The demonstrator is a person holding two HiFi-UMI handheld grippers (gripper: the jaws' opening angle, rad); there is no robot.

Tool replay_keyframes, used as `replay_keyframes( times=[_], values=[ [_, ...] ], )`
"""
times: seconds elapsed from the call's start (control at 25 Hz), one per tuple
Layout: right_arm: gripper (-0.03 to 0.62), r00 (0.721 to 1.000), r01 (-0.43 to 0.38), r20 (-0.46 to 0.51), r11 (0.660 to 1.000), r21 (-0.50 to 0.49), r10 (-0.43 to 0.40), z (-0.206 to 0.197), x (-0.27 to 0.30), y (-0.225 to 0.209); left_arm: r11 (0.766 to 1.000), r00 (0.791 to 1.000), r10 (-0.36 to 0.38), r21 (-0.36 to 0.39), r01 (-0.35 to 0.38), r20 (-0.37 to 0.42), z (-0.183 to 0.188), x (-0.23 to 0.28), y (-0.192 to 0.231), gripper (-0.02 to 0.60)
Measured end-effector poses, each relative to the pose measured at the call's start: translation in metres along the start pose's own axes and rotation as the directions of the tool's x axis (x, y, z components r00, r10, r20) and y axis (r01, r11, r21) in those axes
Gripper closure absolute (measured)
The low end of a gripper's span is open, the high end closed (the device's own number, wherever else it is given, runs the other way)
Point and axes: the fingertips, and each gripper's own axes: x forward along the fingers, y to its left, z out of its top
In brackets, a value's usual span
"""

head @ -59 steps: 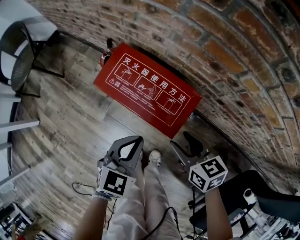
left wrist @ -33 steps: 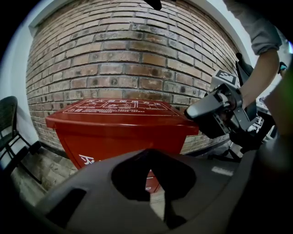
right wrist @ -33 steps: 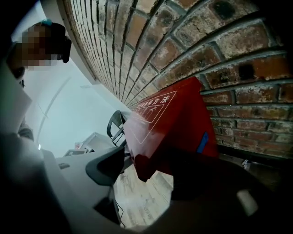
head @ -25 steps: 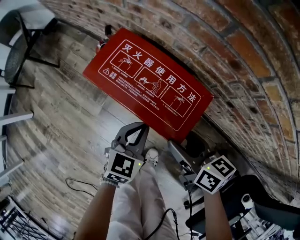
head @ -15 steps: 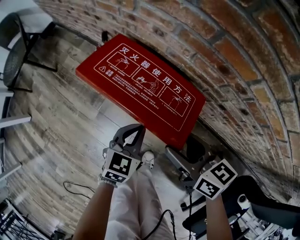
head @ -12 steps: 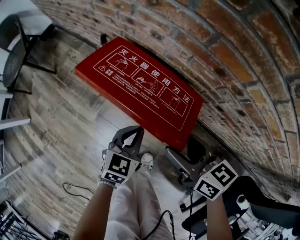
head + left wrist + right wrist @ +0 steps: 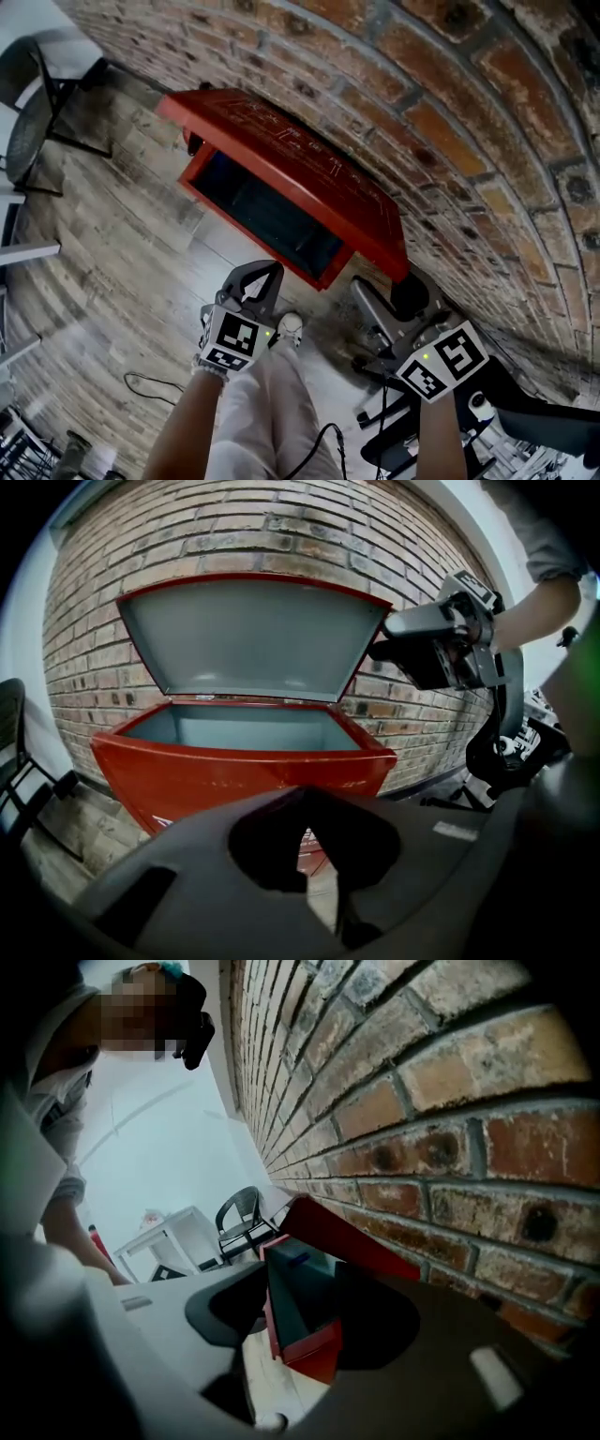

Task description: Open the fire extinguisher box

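The red fire extinguisher box (image 7: 246, 221) stands on the floor against the brick wall. Its lid (image 7: 300, 167) is raised, showing the dark inside (image 7: 248, 731). My right gripper (image 7: 386, 298) hangs by the lid's near right corner, also visible beside the lid's edge in the left gripper view (image 7: 405, 641). Its jaws have just been closing but still stand apart, with nothing pressed between them (image 7: 300, 1309); whether it touches the lid I cannot tell. My left gripper (image 7: 275, 270) is shut and empty, held in front of the box (image 7: 305, 803).
The brick wall (image 7: 450, 122) runs behind the box. A black chair (image 7: 37, 103) stands at the far left and black chair legs (image 7: 525, 412) at the lower right. A cable (image 7: 150, 384) lies on the wooden floor. My legs (image 7: 272, 403) are below the grippers.
The lid has swung up from lying flat on the box to standing raised, and the inside now shows. My right gripper has risen with it. The left gripper has hardly moved.
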Motion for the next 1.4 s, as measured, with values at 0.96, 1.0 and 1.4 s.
replay_keyframes(
  times=[0.96,1.0,1.4],
  values=[
    [0.588,0.989,0.121,-0.064,0.971,-0.209,-0.137,0.017,0.041,-0.034,1.000,1.000,-0.008,0.006,0.008,-0.005,-0.005,-0.006,-0.002,0.583],
    [0.588,0.990,0.096,-0.083,0.976,-0.198,-0.114,0.011,0.046,-0.028,1.000,1.000,-0.010,0.009,0.010,-0.004,-0.005,-0.007,-0.002,0.583],
    [0.526,0.953,-0.148,-0.280,0.983,-0.111,0.112,-0.060,0.078,0.036,1.000,1.000,-0.012,0.002,0.012,0.002,-0.012,-0.014,-0.005,0.583]
  ],
)
